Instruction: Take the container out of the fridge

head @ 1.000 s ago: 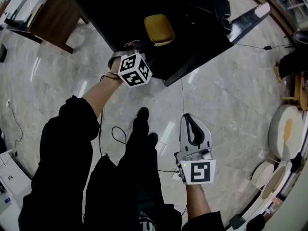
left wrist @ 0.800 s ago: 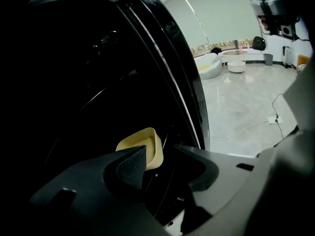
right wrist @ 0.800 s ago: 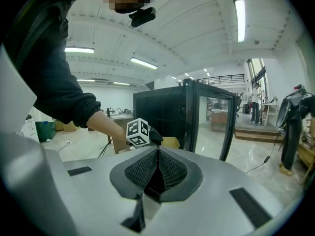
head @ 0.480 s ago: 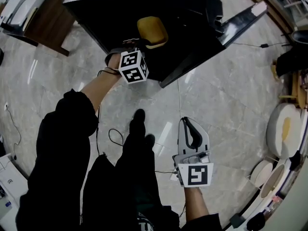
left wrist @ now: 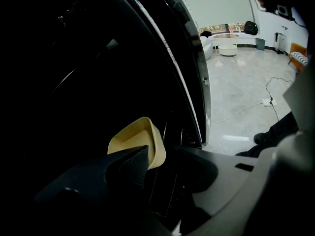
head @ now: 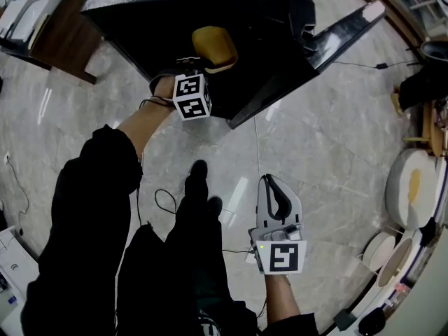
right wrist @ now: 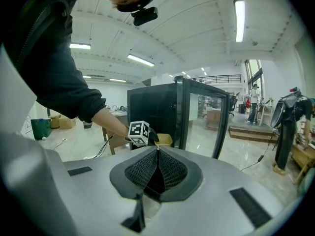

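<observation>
In the left gripper view the fridge inside is too dark to make out, and the near jaw of the left gripper hides the container from 6 to 8 o'clock, so touch cannot be told. In the head view the marker cube covers those jaws

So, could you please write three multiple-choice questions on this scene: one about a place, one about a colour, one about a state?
1. Where is the container? A on the floor; B at the open front of the fridge; C on the wooden desk.
2. Its colour? A red; B yellow; C blue.
3. The right tool has its jaws: A wide apart; B closed on a cable; C together, empty.
Answers: B, it sits at the fridge opening; B, plainly yellow; C, they meet with nothing between.
</observation>
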{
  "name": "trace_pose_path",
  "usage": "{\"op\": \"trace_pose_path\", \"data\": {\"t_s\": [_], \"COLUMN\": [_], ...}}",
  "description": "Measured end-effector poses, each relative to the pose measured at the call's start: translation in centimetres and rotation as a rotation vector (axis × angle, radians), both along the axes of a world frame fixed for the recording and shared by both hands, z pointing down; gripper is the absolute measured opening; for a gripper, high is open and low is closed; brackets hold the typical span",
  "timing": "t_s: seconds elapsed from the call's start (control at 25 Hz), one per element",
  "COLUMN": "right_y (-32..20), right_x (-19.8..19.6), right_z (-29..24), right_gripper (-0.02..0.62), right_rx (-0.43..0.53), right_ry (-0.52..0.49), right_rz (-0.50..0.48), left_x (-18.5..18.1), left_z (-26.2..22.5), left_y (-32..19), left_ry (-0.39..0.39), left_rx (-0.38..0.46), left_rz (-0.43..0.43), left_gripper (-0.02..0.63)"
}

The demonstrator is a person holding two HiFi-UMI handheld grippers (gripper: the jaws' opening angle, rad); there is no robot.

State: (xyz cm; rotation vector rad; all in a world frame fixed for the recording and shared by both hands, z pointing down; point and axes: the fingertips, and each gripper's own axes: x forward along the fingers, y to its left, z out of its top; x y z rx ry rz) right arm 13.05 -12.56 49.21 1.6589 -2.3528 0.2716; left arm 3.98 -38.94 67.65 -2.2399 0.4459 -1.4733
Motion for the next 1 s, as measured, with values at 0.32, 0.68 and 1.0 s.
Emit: {"op": "trace_pose_path", "data": {"t_s": [0.32, 0.68, 1.0], "right_y": [0.1, -0.1, 0.0], "right_x": [0.6, 1.1, 1.8], "right_z": [0.7, 1.2, 1.5], "right_gripper": [0.037, 0.037, 0.037], "right_rx": [-0.028, -0.033, -0.043], "right_ry": [0.001, -0.001, 0.005], "right_rz": [0.017, 0.027, 0.043], "left_x": [0.2, 1.0, 1.8], "left_z": [0.9, 1.9, 2.0], "left_y": [-0.7, -1.5, -1.5], "left_ry": [-0.072, -0.167, -0.190], "left_rx": [0.004, 0.013, -0.047], "left_rz": [0.034, 0.098, 0.116], "left_gripper": [0.138, 0.129, 0.051]}}
